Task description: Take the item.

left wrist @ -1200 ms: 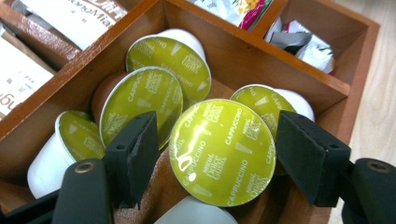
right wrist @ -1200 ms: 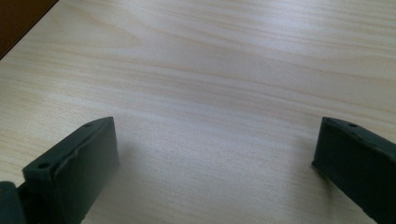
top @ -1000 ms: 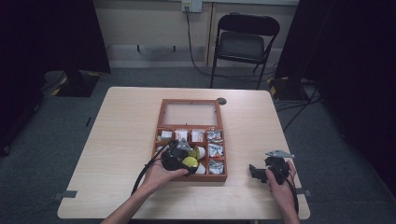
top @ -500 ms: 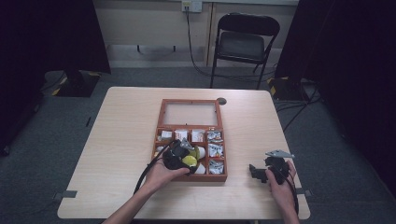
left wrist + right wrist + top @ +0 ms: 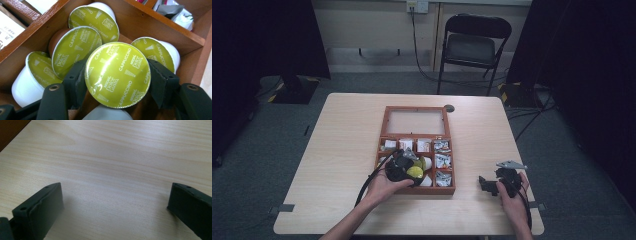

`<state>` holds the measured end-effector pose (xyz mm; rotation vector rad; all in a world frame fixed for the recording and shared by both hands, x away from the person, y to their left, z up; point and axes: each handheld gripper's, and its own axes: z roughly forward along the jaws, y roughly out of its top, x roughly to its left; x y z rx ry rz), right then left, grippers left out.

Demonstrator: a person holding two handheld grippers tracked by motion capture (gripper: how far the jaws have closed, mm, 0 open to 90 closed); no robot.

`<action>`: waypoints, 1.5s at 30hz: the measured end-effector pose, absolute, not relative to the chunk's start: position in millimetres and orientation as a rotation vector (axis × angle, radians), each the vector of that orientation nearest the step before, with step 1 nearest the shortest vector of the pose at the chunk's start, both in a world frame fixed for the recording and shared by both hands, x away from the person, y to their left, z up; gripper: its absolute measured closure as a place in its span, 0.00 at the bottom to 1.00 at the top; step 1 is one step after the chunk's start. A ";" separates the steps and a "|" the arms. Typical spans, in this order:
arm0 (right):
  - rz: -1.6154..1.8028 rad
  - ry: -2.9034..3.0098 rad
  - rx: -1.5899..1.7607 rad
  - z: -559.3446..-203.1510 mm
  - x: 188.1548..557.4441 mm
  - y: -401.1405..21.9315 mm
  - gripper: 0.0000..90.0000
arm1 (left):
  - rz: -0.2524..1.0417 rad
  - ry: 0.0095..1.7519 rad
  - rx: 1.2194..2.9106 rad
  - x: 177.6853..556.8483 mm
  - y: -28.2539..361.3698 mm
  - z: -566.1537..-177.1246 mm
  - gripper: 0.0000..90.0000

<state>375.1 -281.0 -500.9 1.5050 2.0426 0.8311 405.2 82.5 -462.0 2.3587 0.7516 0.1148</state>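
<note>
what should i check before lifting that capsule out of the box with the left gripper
1. Jaws on both sides of the green-lidded capsule: ok; the left gripper clamps it at the rim.
2. Capsule free of its neighbours: cannot tell; four other capsules crowd round it, one white body just beneath.
3. Way up clear: ok; the wooden box is open, its glass lid laid flat behind.
4. Right gripper out of the way: ok; open over bare table, apart from the box.
5. Set-down spot chosen: cannot tell.
</note>
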 end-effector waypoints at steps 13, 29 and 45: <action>0.831 2.043 1.504 -500.8 375.0 -281.1 0.00 | 0.086 0.748 2.308 406.0 87.2 -459.4 0.42; 0.831 2.041 1.507 -500.8 374.8 -280.9 0.00 | 0.086 0.746 2.248 406.9 95.2 -449.4 0.42; 0.831 2.041 1.508 -500.8 374.8 -280.9 0.00 | 0.108 0.696 2.211 398.7 92.8 -433.5 0.42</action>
